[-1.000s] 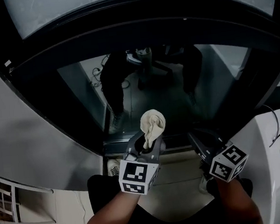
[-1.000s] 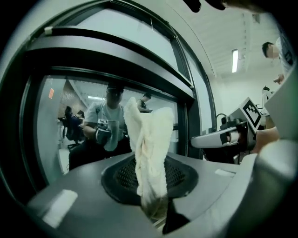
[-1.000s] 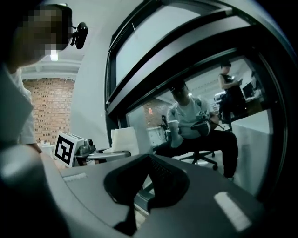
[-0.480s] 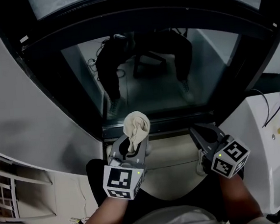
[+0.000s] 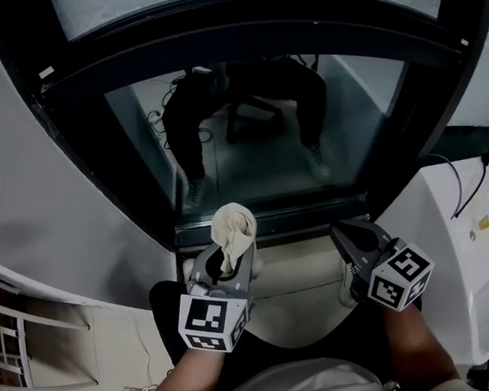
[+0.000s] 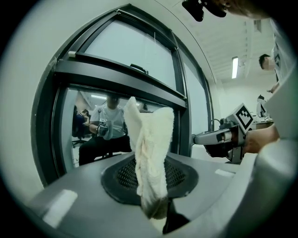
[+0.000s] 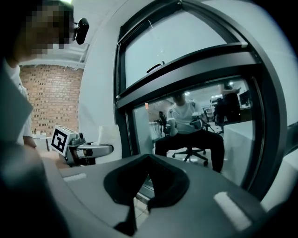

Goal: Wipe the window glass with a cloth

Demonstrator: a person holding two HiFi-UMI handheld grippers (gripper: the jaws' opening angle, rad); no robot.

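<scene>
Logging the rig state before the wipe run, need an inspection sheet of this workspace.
Surface: window glass in a black frame; no smears can be made out.
Job's things: cloth, bunched and upright; contact with the glass not shown.
Clutter: nothing seen.
Grippers: left gripper clamped on the cloth's lower end; right gripper closed, empty, held beside it.
Cables: one cable across the white unit at right; loose floor cables beyond the glass.
Surroundings: seated person on an office chair behind the glass; pale wall at left.
</scene>
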